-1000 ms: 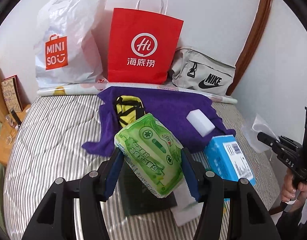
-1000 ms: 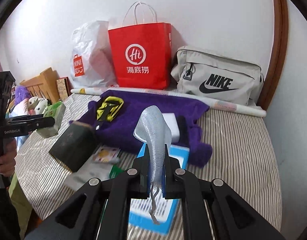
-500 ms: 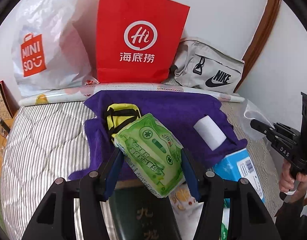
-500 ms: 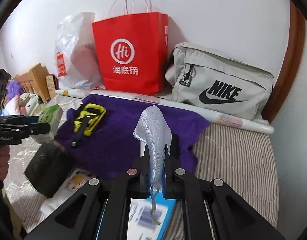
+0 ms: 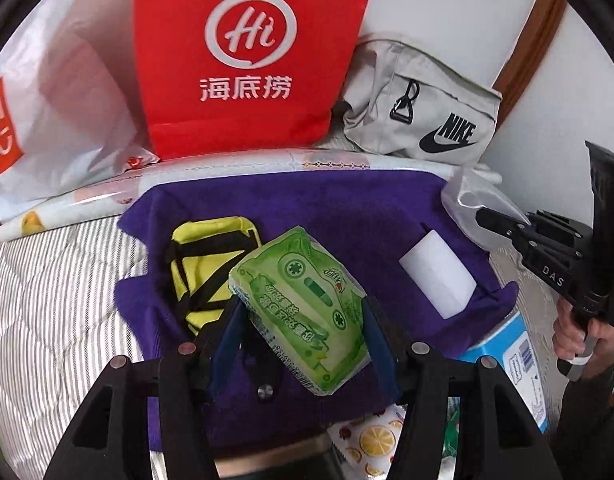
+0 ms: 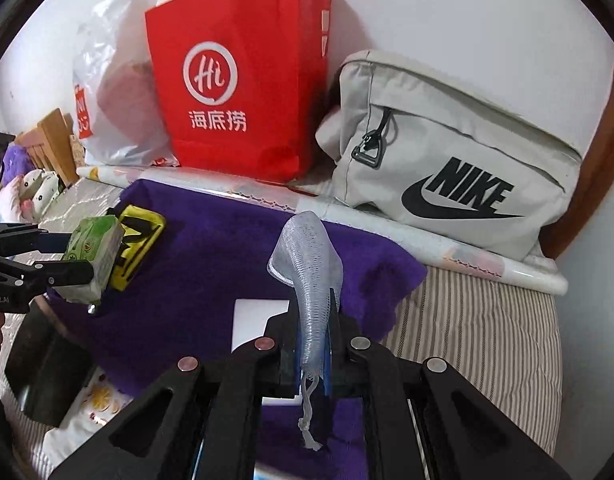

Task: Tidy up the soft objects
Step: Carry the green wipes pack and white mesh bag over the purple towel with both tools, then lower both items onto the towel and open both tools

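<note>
Above purple towel (image 5: 347, 208) on bed, we hold green tissue pack (image 5: 303, 312) clamped in left gripper (image 5: 301, 320), mesh pouch (image 6: 311, 276) pinched in right gripper (image 6: 311, 344). Both unplaced; yellow pouch (image 5: 203, 260), white sponge (image 5: 437, 276) already on towel.

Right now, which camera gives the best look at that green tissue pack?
The left wrist view: the green tissue pack fills the centre, printed face showing, clamped in the left gripper. The right wrist view shows only its end, small, at the left edge.
</note>
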The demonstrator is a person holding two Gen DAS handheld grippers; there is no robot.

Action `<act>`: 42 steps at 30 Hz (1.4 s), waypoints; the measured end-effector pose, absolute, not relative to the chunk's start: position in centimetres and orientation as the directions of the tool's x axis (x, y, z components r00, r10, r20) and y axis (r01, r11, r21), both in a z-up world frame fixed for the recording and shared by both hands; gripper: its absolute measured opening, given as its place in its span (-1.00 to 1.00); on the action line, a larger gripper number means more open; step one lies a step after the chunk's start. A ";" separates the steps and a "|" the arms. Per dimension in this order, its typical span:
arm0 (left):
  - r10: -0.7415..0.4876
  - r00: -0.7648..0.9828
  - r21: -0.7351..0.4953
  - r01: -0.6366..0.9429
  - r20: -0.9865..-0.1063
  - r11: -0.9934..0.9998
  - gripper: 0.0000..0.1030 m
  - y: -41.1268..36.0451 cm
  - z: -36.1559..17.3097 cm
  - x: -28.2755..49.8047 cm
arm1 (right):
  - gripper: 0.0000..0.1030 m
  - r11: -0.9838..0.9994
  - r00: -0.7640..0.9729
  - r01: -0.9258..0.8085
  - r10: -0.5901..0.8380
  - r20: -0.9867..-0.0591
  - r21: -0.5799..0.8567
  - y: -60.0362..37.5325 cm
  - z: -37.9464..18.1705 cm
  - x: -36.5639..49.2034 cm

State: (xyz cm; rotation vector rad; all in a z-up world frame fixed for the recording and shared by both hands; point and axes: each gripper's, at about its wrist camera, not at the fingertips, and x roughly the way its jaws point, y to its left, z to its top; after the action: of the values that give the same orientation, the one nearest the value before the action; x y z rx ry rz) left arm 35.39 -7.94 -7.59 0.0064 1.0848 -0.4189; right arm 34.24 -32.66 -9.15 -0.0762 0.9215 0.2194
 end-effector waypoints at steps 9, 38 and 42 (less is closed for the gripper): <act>-0.320 0.366 -0.184 0.361 -0.874 0.914 0.09 -8.8 -8.9 36.9 | -0.84 0.963 0.515 -0.262 0.187 -0.836 0.054 -32.1 -11.4 36.8; -0.305 0.345 -0.179 0.352 -0.887 0.919 0.46 -8.9 -9.0 37.2 | 0.29 0.938 0.476 -0.314 0.292 -0.830 0.149 -31.7 -10.8 36.8; -0.289 0.360 -0.166 0.335 -0.887 0.927 0.46 -8.2 -8.4 36.5 | 0.29 0.940 0.488 -0.305 0.294 -0.822 0.156 -31.9 -9.7 36.0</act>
State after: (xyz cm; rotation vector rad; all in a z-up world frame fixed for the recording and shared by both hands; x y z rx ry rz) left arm 36.47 -8.16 -8.39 0.0459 1.1337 -0.4029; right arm 35.99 -31.93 -9.75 -0.0115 0.9969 0.3639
